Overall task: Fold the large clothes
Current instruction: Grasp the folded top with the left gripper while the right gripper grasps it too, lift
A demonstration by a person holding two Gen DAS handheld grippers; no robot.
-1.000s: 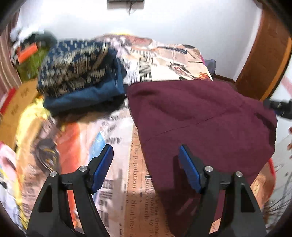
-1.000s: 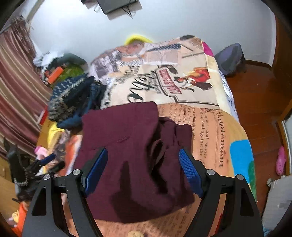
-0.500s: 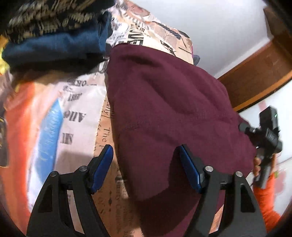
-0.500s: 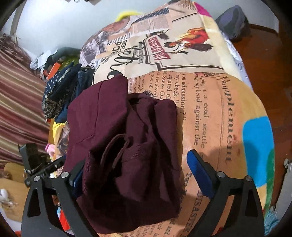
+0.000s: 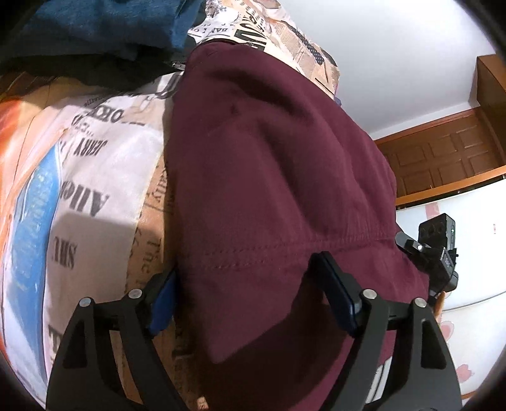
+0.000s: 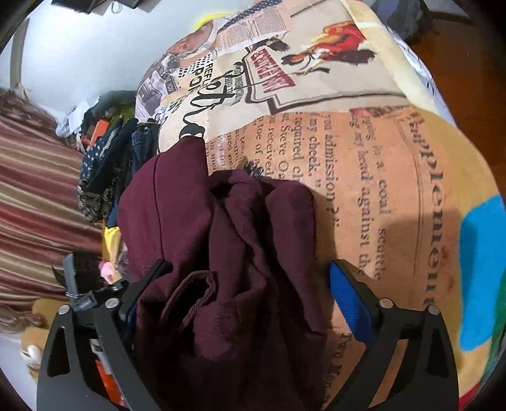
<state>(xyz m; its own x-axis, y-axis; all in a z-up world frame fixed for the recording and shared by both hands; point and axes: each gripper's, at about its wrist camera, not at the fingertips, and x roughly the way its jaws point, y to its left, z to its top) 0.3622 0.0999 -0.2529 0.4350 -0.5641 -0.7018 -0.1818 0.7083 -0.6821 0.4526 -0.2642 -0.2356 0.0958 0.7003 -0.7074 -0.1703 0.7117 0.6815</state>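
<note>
A maroon garment lies partly folded on a bed with a newspaper-print cover. My left gripper is open, its blue-padded jaws on either side of the garment's near left edge by a stitched seam. In the right wrist view the same garment lies bunched, with a drawstring cord on top. My right gripper is open and straddles the bunched end. The right gripper also shows in the left wrist view at the garment's far right side.
A pile of blue and patterned clothes lies at the far left of the bed, also seen in the right wrist view. A wooden door is behind. Striped curtain and clutter are on the left.
Both grippers have moved down and in toward the maroon garment, so that its edges now sit between the open jaws. The garment looks more bunched at the right gripper's end.
</note>
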